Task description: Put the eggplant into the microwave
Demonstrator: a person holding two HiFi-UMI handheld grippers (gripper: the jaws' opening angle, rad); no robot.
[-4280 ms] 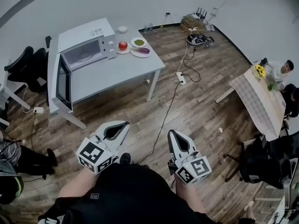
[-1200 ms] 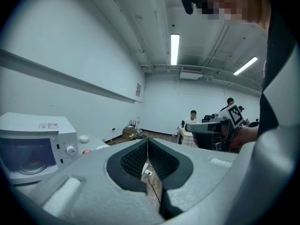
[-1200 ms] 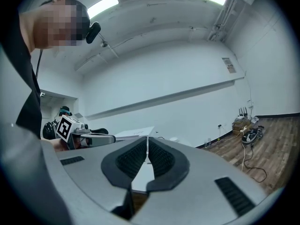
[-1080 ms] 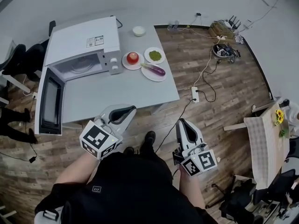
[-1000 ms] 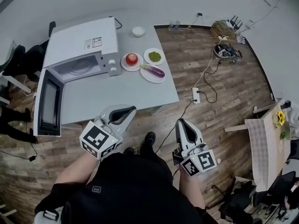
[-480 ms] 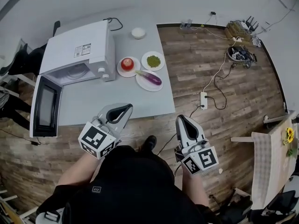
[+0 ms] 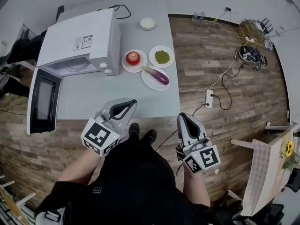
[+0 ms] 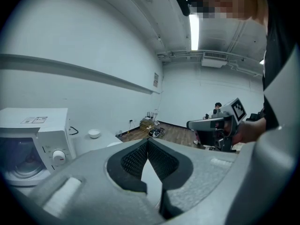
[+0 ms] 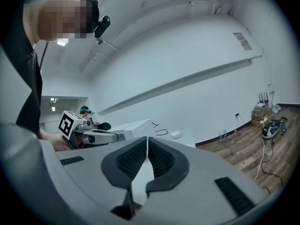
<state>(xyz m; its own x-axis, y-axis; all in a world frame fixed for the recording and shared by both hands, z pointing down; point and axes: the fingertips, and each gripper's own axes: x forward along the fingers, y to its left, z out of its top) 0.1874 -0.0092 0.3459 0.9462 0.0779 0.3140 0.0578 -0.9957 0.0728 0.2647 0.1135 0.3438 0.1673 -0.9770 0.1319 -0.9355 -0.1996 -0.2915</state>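
Farthest left, the microwave's door (image 7: 42,100) hangs wide open, swung toward the near side of the grey table (image 7: 93,97). Behind it the white microwave (image 7: 79,41) sits on the left part of the table, its cavity open and its turntable showing inside.

Just right of the door, at the table's near edge, the left gripper (image 7: 130,104) is held up in the person's hand. Its jaws are pressed together with nothing between them, and it points toward the far right.

Right of the microwave's control knobs stands a white plate with a round red fruit (image 7: 133,57) on it. Further back, near the table's far edge, is a small white bowl (image 7: 148,23). The eggplant (image 7: 157,75), purple and slender, lies on its own white plate (image 7: 151,82) on the right side of the table, just nearer than the fruit plate and outside the microwave, well apart from both grippers. Beside the fruit, to the right, a third plate holds a green heap (image 7: 161,56).

Off the table's near right corner, over the wooden floor (image 7: 225,125), the right gripper (image 7: 183,117) also has its jaws closed on nothing. Further right a white power strip (image 7: 209,97) lies on the floor with cables running to the far wall.
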